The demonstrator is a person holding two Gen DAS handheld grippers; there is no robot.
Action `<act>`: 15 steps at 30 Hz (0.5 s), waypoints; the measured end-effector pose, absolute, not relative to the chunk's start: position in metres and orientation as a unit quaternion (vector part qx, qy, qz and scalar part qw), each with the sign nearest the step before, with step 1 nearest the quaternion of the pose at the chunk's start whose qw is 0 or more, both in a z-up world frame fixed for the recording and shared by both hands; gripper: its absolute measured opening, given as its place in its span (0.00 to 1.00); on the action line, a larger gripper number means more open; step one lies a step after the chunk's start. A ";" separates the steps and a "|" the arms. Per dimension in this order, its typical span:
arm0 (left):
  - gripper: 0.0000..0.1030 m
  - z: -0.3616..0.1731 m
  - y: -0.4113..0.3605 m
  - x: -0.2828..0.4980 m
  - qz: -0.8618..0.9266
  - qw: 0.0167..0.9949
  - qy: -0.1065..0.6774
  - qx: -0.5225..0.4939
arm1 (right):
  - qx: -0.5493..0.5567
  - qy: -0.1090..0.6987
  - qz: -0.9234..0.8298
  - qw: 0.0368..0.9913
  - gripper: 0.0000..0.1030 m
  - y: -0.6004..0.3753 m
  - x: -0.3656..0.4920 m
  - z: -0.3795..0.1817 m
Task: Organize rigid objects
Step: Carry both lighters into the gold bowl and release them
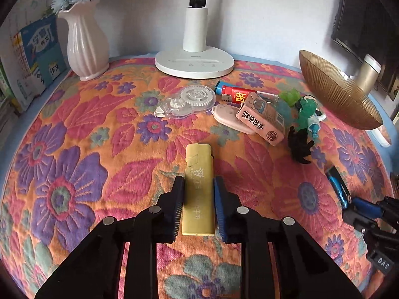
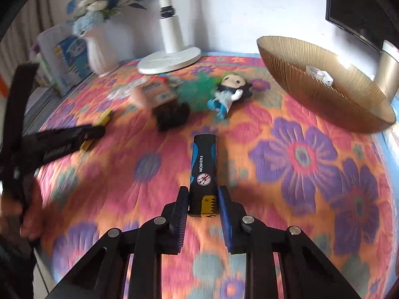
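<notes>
A: Why is the left gripper [image 1: 198,186] pinching the yellow lighter [image 1: 198,189] between its pads?

B: It is probably heading for the gold bowl [image 2: 324,92] ahead-right; the right gripper [image 2: 203,199] is clamping the black lighter [image 2: 203,172] likewise.

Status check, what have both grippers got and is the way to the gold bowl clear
Left gripper shut on yellow lighter. Right gripper shut on black-and-blue lighter. Gold bowl ahead right, open cloth between; toy pile off to the left.

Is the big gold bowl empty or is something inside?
Not empty: the gold bowl holds a small white object near its inner wall.
</notes>
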State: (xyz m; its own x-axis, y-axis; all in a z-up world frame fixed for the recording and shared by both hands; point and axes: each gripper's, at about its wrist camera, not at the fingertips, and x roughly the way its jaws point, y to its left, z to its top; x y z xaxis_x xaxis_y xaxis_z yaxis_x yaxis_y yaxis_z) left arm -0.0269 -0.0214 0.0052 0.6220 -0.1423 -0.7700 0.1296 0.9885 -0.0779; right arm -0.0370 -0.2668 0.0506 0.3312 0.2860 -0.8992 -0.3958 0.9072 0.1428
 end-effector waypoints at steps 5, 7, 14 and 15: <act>0.20 0.004 -0.028 -0.030 -0.069 0.904 0.421 0.015 | -0.073 0.536 0.218 0.812 0.28 -0.269 -0.067 0.055; 0.20 0.004 -0.031 -0.032 -0.074 0.905 0.418 0.025 | -0.067 0.539 0.214 0.812 0.45 -0.266 -0.063 0.055; 0.20 0.004 -0.032 -0.034 -0.079 0.906 0.415 0.032 | -0.084 0.528 0.188 0.824 0.27 -0.244 -0.059 0.051; 0.20 0.004 -0.033 -0.034 -0.078 0.906 0.415 0.034 | -0.094 0.523 0.191 0.825 0.22 -0.238 -0.064 0.053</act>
State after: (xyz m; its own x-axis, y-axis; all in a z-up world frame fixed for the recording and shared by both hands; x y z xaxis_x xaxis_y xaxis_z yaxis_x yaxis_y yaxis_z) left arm -0.0338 -0.0329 0.0036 0.6436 -0.1138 -0.7568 0.1706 0.9853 -0.0030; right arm -0.0643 -0.2383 0.0526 0.3802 0.2176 -0.8990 -0.4140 0.9092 0.0450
